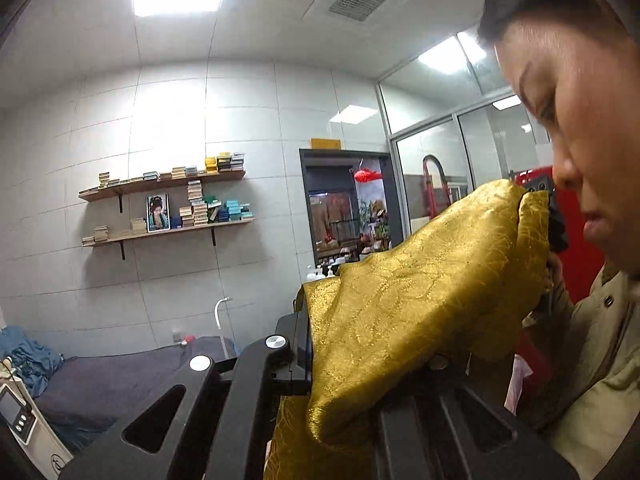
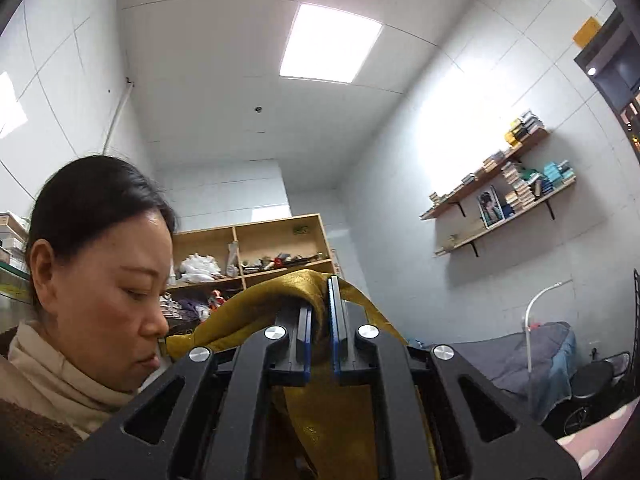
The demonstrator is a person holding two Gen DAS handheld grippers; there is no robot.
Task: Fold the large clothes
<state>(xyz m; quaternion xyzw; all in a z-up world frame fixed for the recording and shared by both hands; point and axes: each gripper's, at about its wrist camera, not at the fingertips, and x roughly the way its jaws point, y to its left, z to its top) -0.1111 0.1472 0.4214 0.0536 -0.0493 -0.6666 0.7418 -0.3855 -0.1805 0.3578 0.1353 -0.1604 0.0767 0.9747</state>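
Note:
A shiny gold patterned cloth [image 1: 420, 300] is lifted in the air between both grippers. In the left wrist view my left gripper [image 1: 316, 320] is shut on one edge; the cloth drapes over its right finger and hides it, and only the left finger [image 1: 298, 344] shows. From there the cloth stretches up and right to its other corner, where a black part of the right gripper [image 1: 557, 224] shows beside the person's face. In the right wrist view my right gripper [image 2: 320, 316] is shut on a bunched fold of the gold cloth [image 2: 256, 308], its blue pads [image 2: 307, 332] pressing it.
The person's head [image 1: 568, 128] is very close to both grippers. A bed with a grey cover [image 1: 116, 376] lies low behind, a white device [image 1: 24, 424] at its near end. Wall shelves with books [image 1: 168, 204] and a wooden cabinet [image 2: 256, 248] line the walls.

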